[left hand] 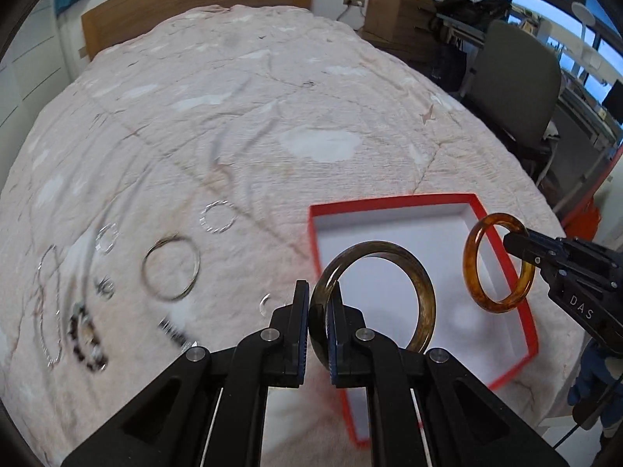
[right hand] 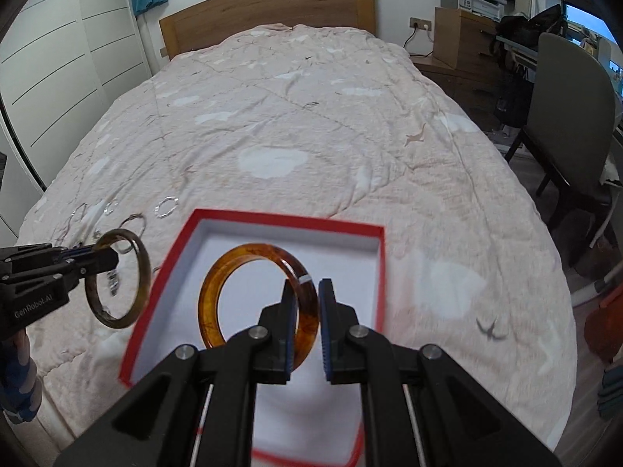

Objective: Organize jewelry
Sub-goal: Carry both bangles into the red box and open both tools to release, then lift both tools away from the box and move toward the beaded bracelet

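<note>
My left gripper [left hand: 318, 295] is shut on an olive-brown bangle [left hand: 422, 295] and holds it upright above the red box's [left hand: 525, 299] left side. It shows in the right wrist view [right hand: 105, 260] with the bangle [right hand: 143, 276] left of the box [right hand: 155, 292]. My right gripper [right hand: 307, 292] is shut on an amber bangle [right hand: 218, 284] held above the box's white inside; the same bangle [left hand: 473, 272] hangs over the box's right rim in the left wrist view. The box is empty.
Loose jewelry lies on the pink quilt left of the box: a metal bangle [left hand: 170, 268], a sparkly ring bracelet [left hand: 218, 216], chains [left hand: 48, 303] and a dark beaded bracelet [left hand: 83, 338]. A grey chair [right hand: 564, 116] stands at the bed's right.
</note>
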Demonstrator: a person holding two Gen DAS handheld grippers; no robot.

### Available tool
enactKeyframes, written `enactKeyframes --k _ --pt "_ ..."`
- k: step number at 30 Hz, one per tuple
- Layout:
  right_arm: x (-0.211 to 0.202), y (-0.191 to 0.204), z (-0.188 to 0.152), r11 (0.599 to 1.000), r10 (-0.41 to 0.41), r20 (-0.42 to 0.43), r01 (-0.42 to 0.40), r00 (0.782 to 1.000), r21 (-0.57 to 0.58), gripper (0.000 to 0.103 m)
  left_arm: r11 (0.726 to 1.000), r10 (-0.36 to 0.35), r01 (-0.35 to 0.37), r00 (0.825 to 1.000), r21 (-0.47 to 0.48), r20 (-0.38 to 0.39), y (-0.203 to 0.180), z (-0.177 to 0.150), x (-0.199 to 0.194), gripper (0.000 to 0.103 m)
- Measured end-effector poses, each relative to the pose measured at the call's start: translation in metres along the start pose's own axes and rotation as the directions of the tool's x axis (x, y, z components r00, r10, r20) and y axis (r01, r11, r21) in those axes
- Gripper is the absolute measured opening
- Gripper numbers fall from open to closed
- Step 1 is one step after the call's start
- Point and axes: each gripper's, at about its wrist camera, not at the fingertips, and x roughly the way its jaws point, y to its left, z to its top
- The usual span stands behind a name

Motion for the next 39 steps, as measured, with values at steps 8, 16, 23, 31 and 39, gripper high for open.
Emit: enactKeyframes --k 8,16,23,31,39 --pt "0.053 -0.021 0.016 0.998 0.011 -0.052 -0.014 0.999 -0.059 0.010 0.999 0.033 -0.031 0.998 0.035 -0.054 -0.019 0.018 0.061 0.008" --pt "0.084 -0.020 0.016 0.987 -0.006 -0.129 -0.015 0.992 -0.158 0.010 0.998 0.053 -0.052 0.994 0.019 -0.098 -0.022 0.009 0.088 0.008" --pt "0.096 -0.014 0.016 0.971 -0.048 -0.148 0.011 0.988 -0.238 0.011 0.996 0.062 -0.068 0.991 -0.049 -0.115 -0.013 0.007 0.095 0.010" --pt "0.103 -0.004 0.014 0.931 -0.101 -0.179 0.030 0.979 -0.363 0.012 0.994 0.059 -0.069 0.992 -0.082 -0.115 -0.011 0.008 0.092 0.010" --pt "0.050 -0.016 0.029 0.963 -0.048 -0.066 0.029 0.997 -0.267 0.041 0.998 0.006 -0.012 0.996 -0.066 -0.094 -0.015 0.009 0.081 0.025"
